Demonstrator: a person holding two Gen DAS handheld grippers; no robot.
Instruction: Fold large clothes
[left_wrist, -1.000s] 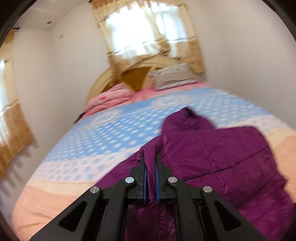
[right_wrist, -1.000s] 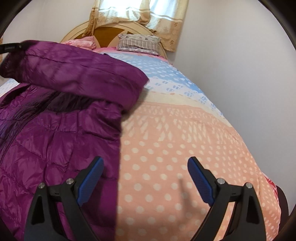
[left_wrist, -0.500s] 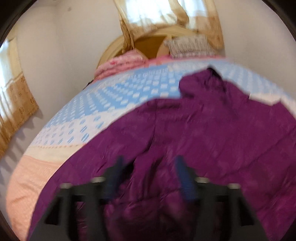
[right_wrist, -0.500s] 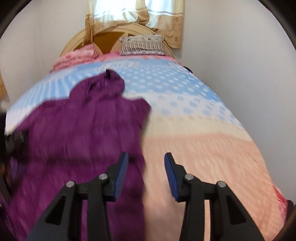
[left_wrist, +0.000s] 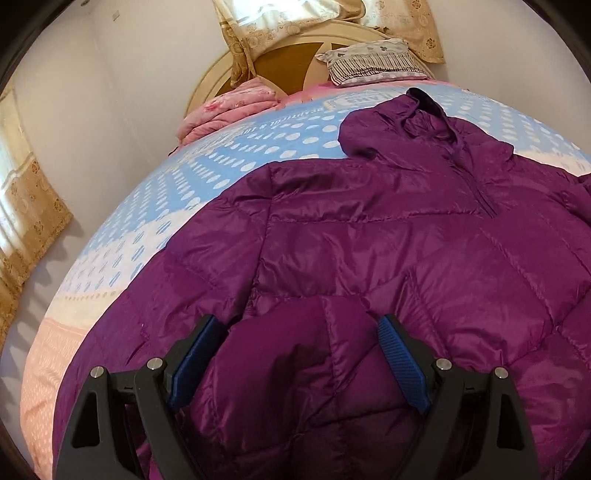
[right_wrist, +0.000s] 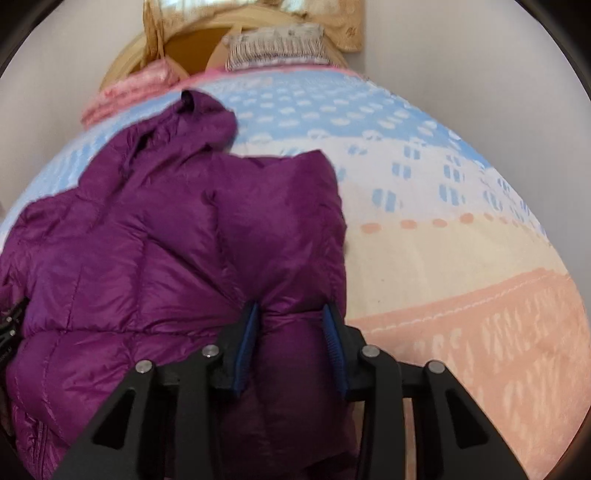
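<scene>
A purple jacket (left_wrist: 388, 236) lay spread on a dotted blue-and-peach bed (left_wrist: 236, 147), hood toward the headboard (left_wrist: 291, 55) at twelve o'clock. The left gripper (left_wrist: 299, 354) had just opened wide, a puffy sleeve loose between its fingers. The right gripper (right_wrist: 291, 343) had just narrowed onto the jacket's three-o'clock edge; it should pinch firmly before folding that side inward.

A bedroom in a home. A wide bed (left_wrist: 147, 206) fills the room, spread with a blue, cream and peach dotted cover, with a rounded wooden headboard (left_wrist: 288, 62), a striped pillow (left_wrist: 373, 62) and a folded pink blanket (left_wrist: 229, 107) at its head. Gold patterned curtains (left_wrist: 29, 206) hang at the windows against plain pale walls (left_wrist: 122, 81).
</scene>
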